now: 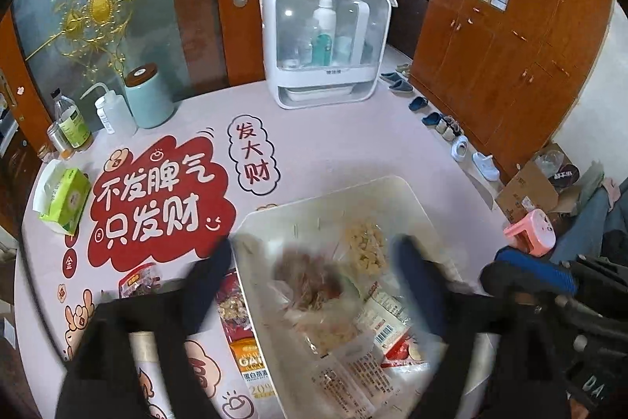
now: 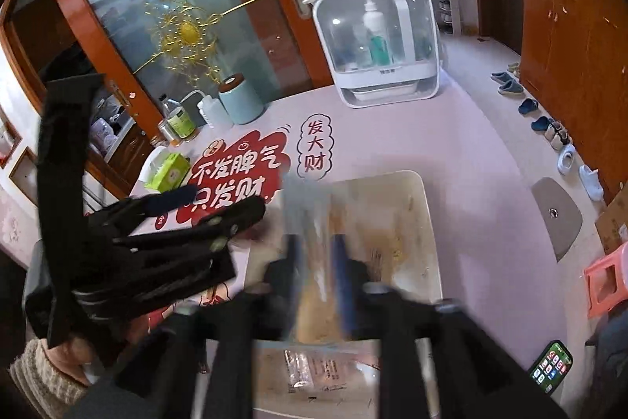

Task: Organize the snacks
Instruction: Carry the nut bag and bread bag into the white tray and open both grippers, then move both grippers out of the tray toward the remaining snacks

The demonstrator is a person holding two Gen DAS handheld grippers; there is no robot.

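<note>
The pale lilac table cover [image 1: 353,144] carries a red cloud-shaped print with white characters [image 1: 157,199]. Just right of that print sits a white cloud outlined in black, its characters red [image 1: 253,154]. Below and right of the print stands the cream plastic bin [image 1: 392,183], holding clear packets of yellow and reddish-brown snacks [image 1: 337,281]. Left of the print lies a green and white tissue pack [image 1: 64,201]; above it, a mint-green canister with a brown lid [image 1: 147,95] (the white cabinet [image 1: 325,38] stands further right). The black left gripper [image 1: 314,262] has dark blue pads
</note>
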